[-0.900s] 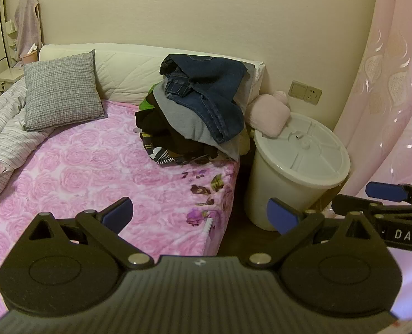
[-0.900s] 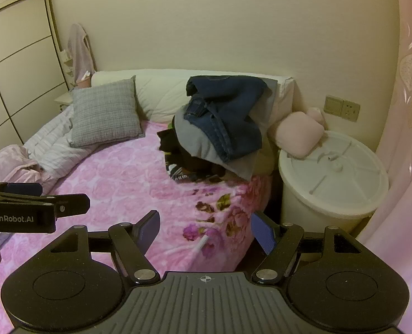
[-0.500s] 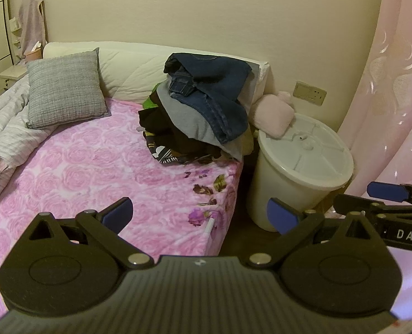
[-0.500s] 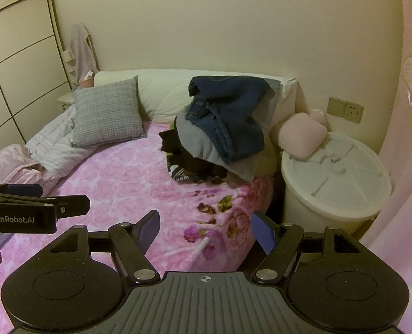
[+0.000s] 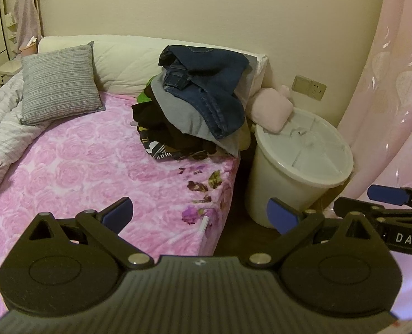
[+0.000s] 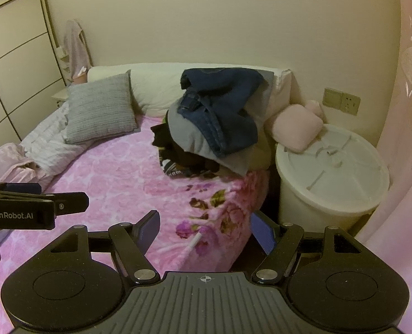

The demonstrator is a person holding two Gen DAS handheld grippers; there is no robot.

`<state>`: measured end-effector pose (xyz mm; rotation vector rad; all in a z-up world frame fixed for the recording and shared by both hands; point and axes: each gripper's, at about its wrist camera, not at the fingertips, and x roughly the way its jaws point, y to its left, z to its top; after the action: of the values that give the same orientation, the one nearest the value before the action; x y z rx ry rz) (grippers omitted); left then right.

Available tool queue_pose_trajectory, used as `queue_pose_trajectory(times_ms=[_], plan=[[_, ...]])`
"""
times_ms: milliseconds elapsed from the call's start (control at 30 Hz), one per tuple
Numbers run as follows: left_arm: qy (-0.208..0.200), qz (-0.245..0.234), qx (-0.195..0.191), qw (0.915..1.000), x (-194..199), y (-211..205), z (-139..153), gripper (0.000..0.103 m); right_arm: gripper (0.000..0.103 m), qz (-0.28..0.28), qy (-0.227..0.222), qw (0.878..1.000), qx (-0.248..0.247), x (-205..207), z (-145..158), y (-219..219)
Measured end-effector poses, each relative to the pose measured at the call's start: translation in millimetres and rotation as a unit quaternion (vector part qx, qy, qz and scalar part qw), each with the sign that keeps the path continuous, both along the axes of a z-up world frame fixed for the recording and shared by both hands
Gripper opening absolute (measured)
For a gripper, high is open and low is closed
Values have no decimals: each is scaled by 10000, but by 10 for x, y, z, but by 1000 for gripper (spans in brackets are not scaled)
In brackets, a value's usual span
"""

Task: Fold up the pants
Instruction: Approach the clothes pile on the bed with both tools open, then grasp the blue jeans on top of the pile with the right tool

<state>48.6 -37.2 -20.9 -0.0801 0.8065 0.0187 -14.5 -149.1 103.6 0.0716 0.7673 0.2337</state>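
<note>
1. The left tongs (image 5: pixel 199 214) stand wide apart with nothing between the blue pads; they hang above the near corner of the bed (image 5: pixel 89 167), angled downward.
2. The right tongs (image 6: pixel 204 229) are also apart and empty, just beside the left ones and over the same flowered corner.
3. The pants, a pair of dark blue jeans (image 5: pixel 208 89), lie crumpled on top of a clothes pile (image 5: pixel 178 133) at the far right of the bed, against the white headboard cushion (image 5: pixel 128 61). Both tongs are well apart from them.
4. Judged risks from here:
   - The jeans rest on a grey garment (image 5: pixel 189 117); a deep pinch could catch both layers and drag the pile along.
   - The pile sits at the mattress edge, so a sideways tug may spill clothes into the gap beside the white bucket (image 5: pixel 297 172).
   - Denim is heavy; a hold on one loose fold could slip and leave the legs twisted.
   - The two tongs hang close together and may knock each other on the reach.
5. Count: two tongs, one pair of jeans, one pile of several garments whose number cannot be told, one grey pillow (image 5: pixel 58 83), one pink cushion (image 5: pixel 270 111) leaning on the bucket lid, one bucket, one wall socket plate (image 5: pixel 309 86).
</note>
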Motion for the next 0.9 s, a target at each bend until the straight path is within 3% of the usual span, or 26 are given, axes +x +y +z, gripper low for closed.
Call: queue_pose_trajectory(times_ms=[433,700,900], plan=[[296,-70,-54,9995,657,138,-243,101,70,-96,195,9997,124,544,-191,-77],[500,124,-345,9981,1550,554,-431,101,69,123,232,9995,172,1491,-315,-37],[486,179,-289,9982,2394,891,-450,101,69,90,314,9990,293,2346,-374,38]])
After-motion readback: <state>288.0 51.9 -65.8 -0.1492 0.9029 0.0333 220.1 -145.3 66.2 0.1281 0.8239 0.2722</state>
